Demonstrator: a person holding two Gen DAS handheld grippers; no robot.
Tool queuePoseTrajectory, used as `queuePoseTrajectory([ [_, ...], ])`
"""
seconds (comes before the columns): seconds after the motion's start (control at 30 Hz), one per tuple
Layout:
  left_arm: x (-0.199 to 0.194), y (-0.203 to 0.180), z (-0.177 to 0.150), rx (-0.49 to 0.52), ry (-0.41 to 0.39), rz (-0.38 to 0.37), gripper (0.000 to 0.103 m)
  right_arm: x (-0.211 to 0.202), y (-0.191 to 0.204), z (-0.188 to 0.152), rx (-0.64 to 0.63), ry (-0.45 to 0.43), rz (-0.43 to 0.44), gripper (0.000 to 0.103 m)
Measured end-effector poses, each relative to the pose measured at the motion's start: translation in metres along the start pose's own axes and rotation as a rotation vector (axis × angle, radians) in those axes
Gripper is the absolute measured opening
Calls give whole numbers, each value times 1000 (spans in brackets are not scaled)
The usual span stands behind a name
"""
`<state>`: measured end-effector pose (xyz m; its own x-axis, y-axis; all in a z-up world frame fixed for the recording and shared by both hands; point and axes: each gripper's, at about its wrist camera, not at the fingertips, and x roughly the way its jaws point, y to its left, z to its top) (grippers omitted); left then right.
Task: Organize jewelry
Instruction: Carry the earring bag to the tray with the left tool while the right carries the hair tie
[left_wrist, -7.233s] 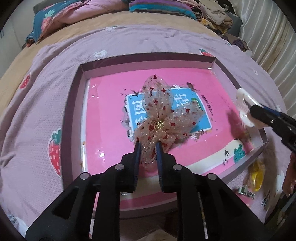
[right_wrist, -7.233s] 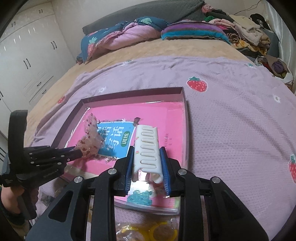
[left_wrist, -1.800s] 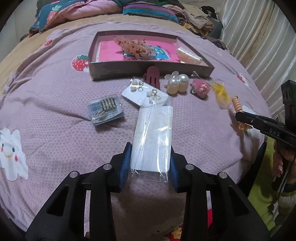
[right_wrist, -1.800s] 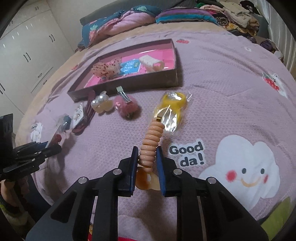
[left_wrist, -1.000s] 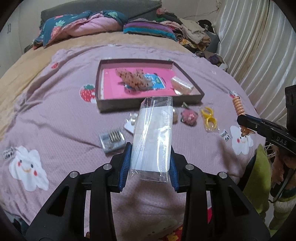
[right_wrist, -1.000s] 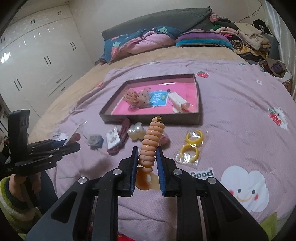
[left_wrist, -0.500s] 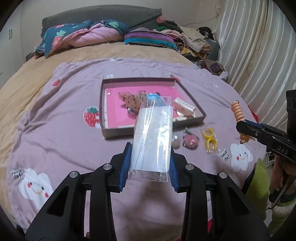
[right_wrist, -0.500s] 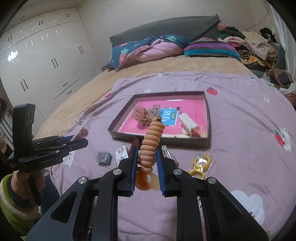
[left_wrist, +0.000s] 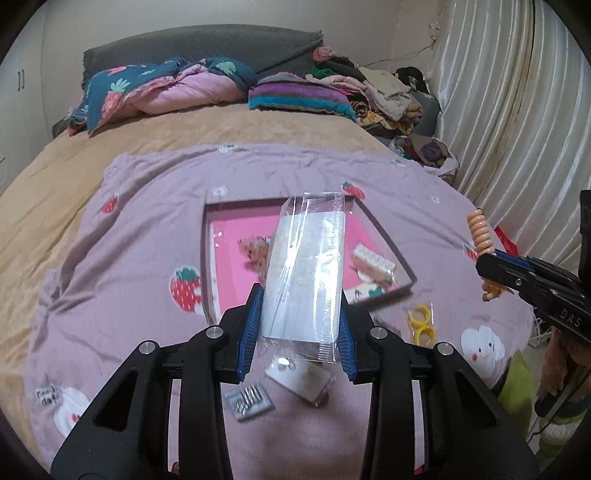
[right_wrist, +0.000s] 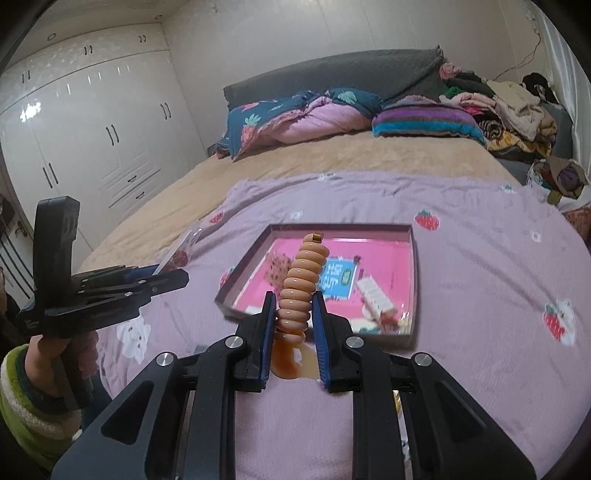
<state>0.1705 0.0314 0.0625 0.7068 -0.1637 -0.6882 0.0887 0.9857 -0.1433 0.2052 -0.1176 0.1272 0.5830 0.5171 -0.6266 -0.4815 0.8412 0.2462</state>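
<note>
Nearest, the left gripper (left_wrist: 298, 301) clamps a clear plastic packet (left_wrist: 304, 267) by its sides, and the right gripper (right_wrist: 294, 308) pinches a peach spiral hair tie (right_wrist: 301, 284); both are held above the bed, not yet put away. Below them on the purple blanket (left_wrist: 122, 266) a small case of clips (left_wrist: 249, 400), an earring card (left_wrist: 299, 373) and yellow rings (left_wrist: 421, 323) lie loose. Farther off, the tray (right_wrist: 414, 273) already holds a lace bow (right_wrist: 277, 269) and a white claw clip (right_wrist: 375, 295). By my reckoning, most of the sorting remains.
</note>
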Motion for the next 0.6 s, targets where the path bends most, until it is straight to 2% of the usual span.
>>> queuePoseTrajectory([
  [0.3, 16, 4, 26, 19, -7, 14, 28, 15, -5, 27, -21, -7, -28, 19],
  [0.6, 58, 14, 32, 18, 47, 46, 28, 41, -18, 43, 3, 7, -41, 19],
])
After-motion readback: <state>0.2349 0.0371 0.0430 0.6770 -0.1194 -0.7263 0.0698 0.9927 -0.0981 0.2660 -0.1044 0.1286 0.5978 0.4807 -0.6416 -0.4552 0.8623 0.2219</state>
